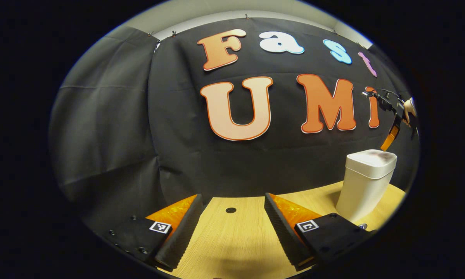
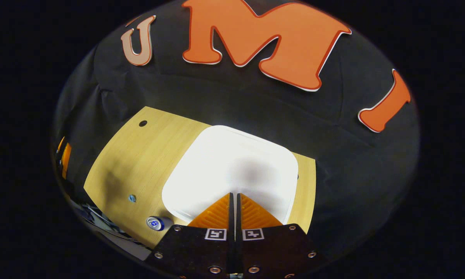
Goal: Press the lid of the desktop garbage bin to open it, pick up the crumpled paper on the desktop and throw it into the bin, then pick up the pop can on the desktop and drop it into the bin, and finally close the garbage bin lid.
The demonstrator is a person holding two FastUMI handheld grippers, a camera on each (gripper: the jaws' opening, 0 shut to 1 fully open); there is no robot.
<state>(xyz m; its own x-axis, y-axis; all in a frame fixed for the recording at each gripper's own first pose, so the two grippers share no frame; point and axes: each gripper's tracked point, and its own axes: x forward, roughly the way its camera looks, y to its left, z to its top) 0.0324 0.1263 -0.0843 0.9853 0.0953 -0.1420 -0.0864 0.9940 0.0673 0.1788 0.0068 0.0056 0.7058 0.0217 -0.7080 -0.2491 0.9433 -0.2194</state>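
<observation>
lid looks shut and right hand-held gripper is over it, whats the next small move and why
Probably ease the right hand-held gripper straight down to press the lid: its fingers are together just above the closed white bin, and the pop can waits beside it.

My left gripper point(image 1: 232, 228) sits low and level, its two fingers spread wide apart with nothing between them. My right gripper point(image 2: 234, 209) points steeply downward, its fingers brought together so their tips nearly meet. In the left gripper view I see that right gripper point(image 1: 387, 141) far off to the side, held up high by my hand point(image 1: 410, 108).
</observation>
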